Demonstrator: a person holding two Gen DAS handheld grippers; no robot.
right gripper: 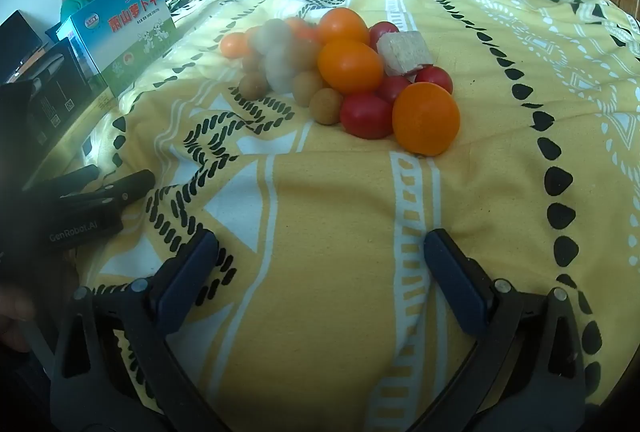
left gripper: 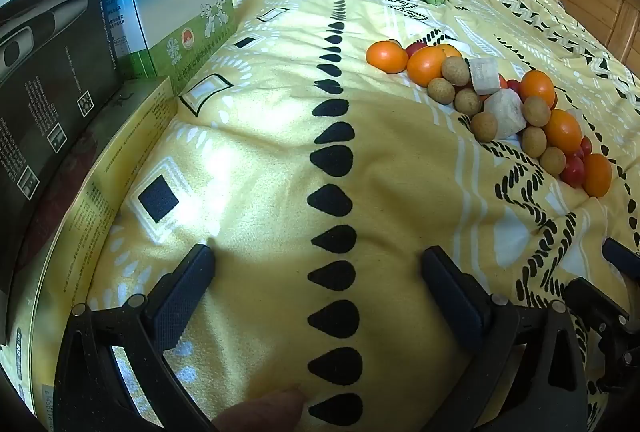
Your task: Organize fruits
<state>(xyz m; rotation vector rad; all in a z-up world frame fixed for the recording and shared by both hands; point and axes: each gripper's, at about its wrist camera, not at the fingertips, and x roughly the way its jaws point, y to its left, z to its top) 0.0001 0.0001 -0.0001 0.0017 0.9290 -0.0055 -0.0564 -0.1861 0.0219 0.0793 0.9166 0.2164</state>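
Both tongs gape with nothing between them. The fruit pile (right gripper: 344, 79) sits straight ahead of the right gripper (right gripper: 320, 252), its nearest orange (right gripper: 426, 117) slightly rightward; from the left gripper (left gripper: 318, 264) the pile stretches far forward-right, so the right hand is nearer.

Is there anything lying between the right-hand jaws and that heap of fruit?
No. In the right wrist view, only bare yellow patterned blanket stretches from the open right gripper to the fruit pile, whose nearest piece is an orange.
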